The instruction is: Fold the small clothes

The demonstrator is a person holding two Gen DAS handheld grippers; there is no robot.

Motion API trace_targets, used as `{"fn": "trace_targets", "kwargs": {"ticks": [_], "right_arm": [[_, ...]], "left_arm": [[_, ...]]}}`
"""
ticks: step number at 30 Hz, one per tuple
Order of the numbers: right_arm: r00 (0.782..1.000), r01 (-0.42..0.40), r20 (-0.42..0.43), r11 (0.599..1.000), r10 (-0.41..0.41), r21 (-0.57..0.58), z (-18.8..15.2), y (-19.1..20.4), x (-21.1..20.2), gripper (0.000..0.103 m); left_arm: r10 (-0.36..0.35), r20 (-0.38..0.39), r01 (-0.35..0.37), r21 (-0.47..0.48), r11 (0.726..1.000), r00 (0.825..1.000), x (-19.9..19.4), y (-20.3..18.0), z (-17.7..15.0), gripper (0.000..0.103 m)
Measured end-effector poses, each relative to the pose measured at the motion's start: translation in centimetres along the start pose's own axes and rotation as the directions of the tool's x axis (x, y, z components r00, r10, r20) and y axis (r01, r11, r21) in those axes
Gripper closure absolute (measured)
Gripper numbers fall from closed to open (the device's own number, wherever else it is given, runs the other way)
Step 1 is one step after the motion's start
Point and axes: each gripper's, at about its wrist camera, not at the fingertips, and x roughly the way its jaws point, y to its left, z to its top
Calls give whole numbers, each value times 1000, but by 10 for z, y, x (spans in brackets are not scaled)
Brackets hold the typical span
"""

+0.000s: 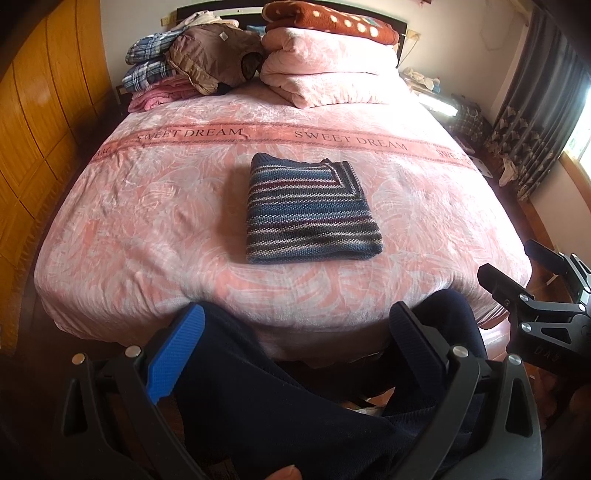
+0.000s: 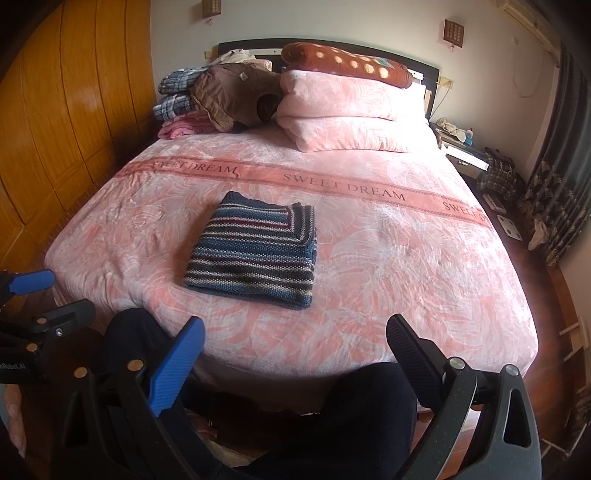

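The landmark is the folded striped sweater [image 1: 312, 210], which lies flat as a neat rectangle on the pink bedspread [image 1: 147, 206], nearer the foot of the bed than the printed "SWEET DREAM" band [image 1: 280, 134] that runs across behind it.

To the far left of the sweater stands a wooden wardrobe [image 1: 40, 122]. Behind the sweater and to its left, at the head of the bed, a pile of clothes [image 1: 192, 62] holds plaid, brown and pink pieces. Directly behind the sweater sit folded pink quilts [image 1: 328, 70] with a brown dotted blanket [image 1: 328, 20] on top. To the sweater's right, past the bed edge, a cluttered bedside stand [image 2: 461, 151] and dark patterned curtains [image 1: 535, 122] show; what lies on the stand is too small to name.

In front of the sweater, off the foot of the bed, the left gripper [image 1: 297, 328] has its fingers spread wide and empty above dark trouser legs [image 1: 280, 398]. The right gripper [image 2: 295, 338] is likewise spread with nothing between its fingers, well apart from the sweater. Neither gripper touches the sweater.
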Motion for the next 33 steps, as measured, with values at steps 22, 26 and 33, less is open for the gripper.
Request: {"fn": "trace_targets", "kwargs": {"ticks": [22,26,33], "right_arm": [[1000,-2,1,1000,2,-6,3,-1,3,4],[1000,-3,0,1000,3,-6,3,-1,2,4],[1000,-3,-1,1000,3,-8,0,3,1,4]], "left_arm": [[-2,0,2,4,1000,1000,3,5,5,3],[-3,-2,3,4,1000,1000,3,6,5,3],[-2,-2,2,3,1000,1000,3,5,5,3]]}}
